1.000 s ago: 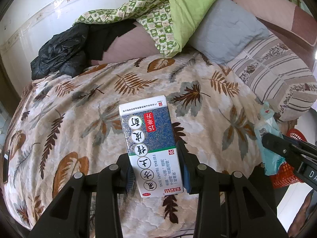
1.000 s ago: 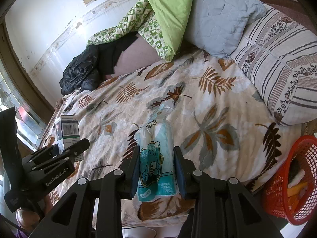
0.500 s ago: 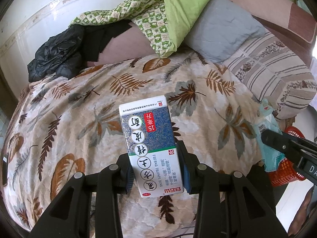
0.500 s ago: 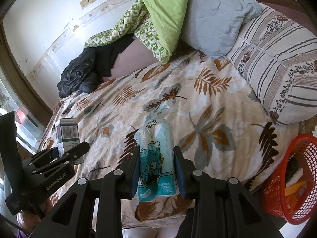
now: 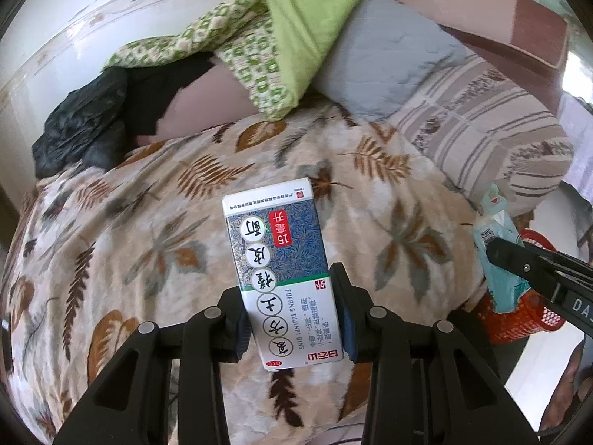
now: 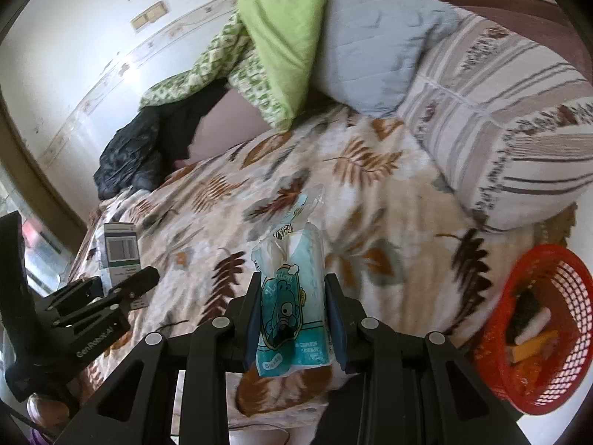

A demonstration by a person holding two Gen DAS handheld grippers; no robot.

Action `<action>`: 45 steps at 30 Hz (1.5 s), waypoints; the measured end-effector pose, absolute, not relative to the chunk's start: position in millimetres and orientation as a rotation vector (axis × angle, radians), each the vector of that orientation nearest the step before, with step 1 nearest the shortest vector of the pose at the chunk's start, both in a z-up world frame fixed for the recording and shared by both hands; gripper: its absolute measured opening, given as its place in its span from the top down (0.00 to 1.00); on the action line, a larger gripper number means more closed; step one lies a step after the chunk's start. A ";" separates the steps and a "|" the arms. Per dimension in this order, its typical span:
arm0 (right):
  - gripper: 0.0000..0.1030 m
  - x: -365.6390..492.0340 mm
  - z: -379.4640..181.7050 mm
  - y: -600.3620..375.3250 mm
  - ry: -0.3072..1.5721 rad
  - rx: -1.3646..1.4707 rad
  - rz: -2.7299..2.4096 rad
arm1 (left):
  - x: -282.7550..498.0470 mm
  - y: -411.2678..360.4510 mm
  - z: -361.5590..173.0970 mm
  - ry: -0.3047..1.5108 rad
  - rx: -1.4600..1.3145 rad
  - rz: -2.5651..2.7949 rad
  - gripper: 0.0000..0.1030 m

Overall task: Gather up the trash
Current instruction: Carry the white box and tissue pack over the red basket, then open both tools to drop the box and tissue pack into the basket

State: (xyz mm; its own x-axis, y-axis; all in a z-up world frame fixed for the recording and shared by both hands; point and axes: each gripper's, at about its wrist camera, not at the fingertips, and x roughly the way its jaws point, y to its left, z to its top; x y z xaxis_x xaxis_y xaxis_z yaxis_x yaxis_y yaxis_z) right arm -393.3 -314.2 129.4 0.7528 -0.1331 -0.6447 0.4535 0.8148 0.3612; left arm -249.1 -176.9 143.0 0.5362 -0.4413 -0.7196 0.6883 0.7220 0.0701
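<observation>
Leaf-patterned bedspread (image 5: 129,259) fills both views, striped pillow (image 6: 500,118) at 2 o'clock. Red basket (image 6: 533,333), seemingly holding scraps, sits at 4 o'clock. Left hand-held gripper (image 5: 294,319) clamps a medicine box (image 5: 285,278); right hand-held gripper (image 6: 292,319) pinches a blue wrapper (image 6: 292,296).

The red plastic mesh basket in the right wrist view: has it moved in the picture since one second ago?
Yes. The red plastic mesh basket sits slightly higher and more leftward in the view, beside the striped pillow; probably the camera shifted, not the basket.
</observation>
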 end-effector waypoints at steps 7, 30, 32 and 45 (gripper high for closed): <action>0.67 -418.6 129.7 -338.8 0.616 0.574 -0.412 | -264.3 -208.1 147.9 0.728 0.409 -0.764 0.64; 0.67 -573.5 102.8 -453.0 0.544 0.758 -0.792 | -367.7 -375.1 124.4 0.735 0.639 -1.134 0.64; 0.67 -582.9 99.8 -459.8 0.547 0.772 -0.818 | -383.7 -393.6 122.7 0.729 0.655 -1.188 0.64; 0.42 -614.6 70.6 -488.2 0.541 0.884 -0.912 | -422.9 -471.4 80.9 0.783 0.697 -1.366 0.22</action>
